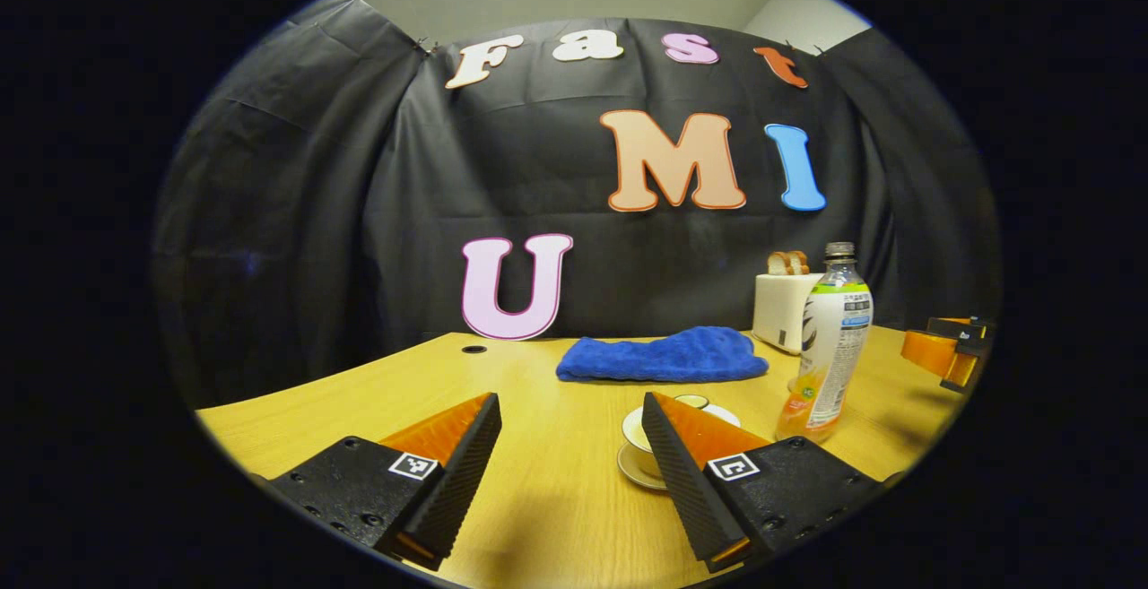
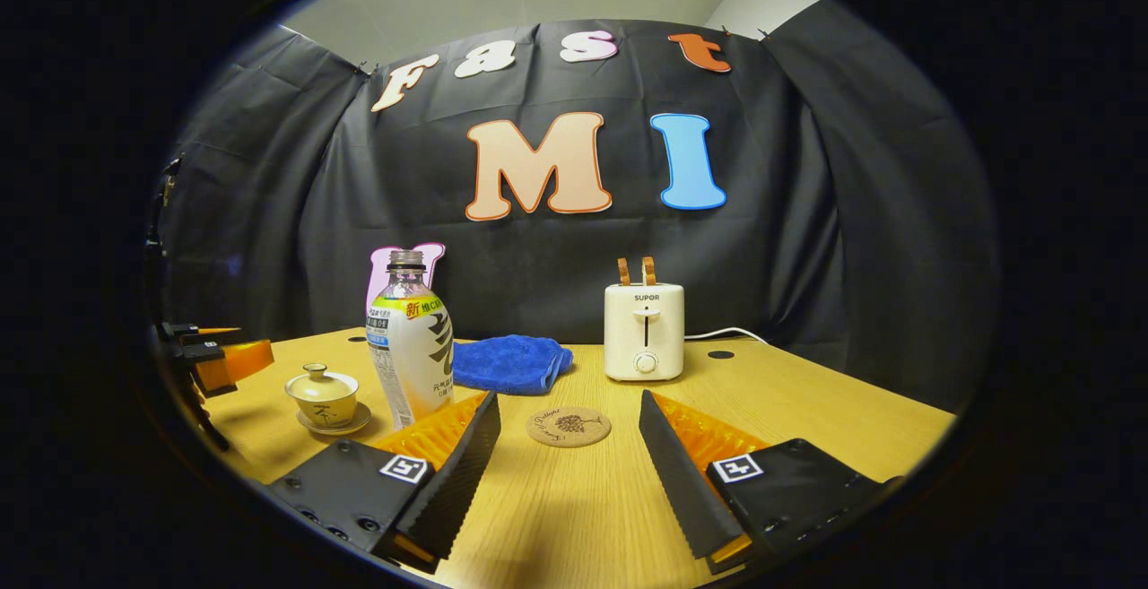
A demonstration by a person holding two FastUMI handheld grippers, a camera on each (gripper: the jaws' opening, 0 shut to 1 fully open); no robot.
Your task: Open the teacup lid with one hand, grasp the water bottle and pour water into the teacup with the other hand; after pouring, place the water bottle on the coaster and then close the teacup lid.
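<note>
In the left gripper view, my left gripper hangs low over the wooden table with its jaws spread wide and nothing between them. The teacup sits on its saucer just behind my right-hand finger, which hides most of it, so I cannot tell from here how its lid lies. The water bottle stands upright just to the right of the cup, cap on. A blue towel lies folded farther back, and a white toaster with two slices of toast poking out stands behind the bottle. At the right edge I see the other gripper, well apart from the bottle.

In the right gripper view, my right gripper is also wide open and empty, hovering above the table. A round cork coaster lies on the wood straight ahead, between my fingers and bare. The water bottle stands upright to the left, just behind my left-hand finger. Farther left the teacup rests on its saucer with the lid seated on top. The blue towel lies behind the bottle, the toaster beyond the coaster, its white cord trailing right. The left gripper shows at the far left, near the cup but not touching it.
</note>
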